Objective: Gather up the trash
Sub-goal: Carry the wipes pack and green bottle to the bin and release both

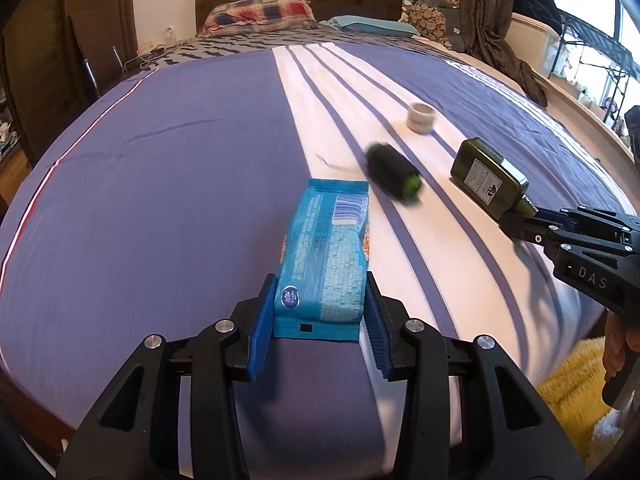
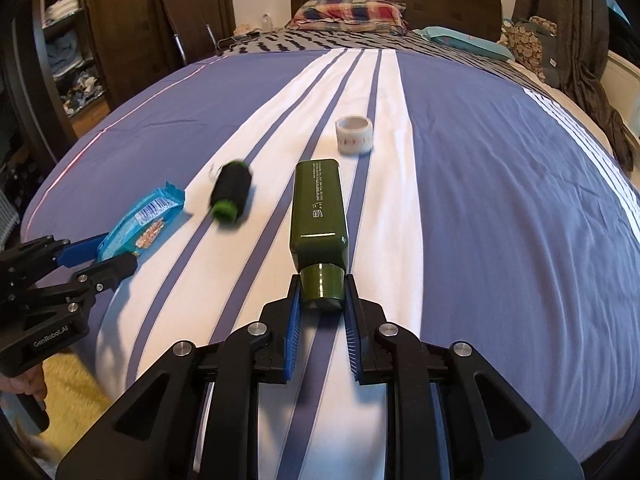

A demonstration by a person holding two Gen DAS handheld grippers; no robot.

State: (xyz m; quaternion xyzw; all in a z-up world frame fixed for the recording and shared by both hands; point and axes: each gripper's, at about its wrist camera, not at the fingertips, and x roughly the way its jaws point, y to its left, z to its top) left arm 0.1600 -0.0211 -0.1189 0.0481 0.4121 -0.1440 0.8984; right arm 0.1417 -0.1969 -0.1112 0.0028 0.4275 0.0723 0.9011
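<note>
My left gripper (image 1: 320, 288) is shut on the near end of a blue snack packet (image 1: 326, 248) that lies lengthwise on the bed; it also shows in the right wrist view (image 2: 140, 220). My right gripper (image 2: 320, 288) is shut on the neck of a dark green square bottle (image 2: 318, 208), seen in the left wrist view (image 1: 486, 178) at the right. A black spool with green ends (image 1: 394, 174) lies blurred between packet and bottle, also in the right wrist view (image 2: 232, 192). A white tape roll (image 2: 354, 134) stands farther back.
The bed has a blue cover with white stripes (image 1: 160, 200). Pillows (image 1: 260, 14) and a wooden headboard are at the far end. A yellow rug (image 1: 572, 392) lies on the floor at the near right. A wardrobe (image 2: 72, 40) stands at the left.
</note>
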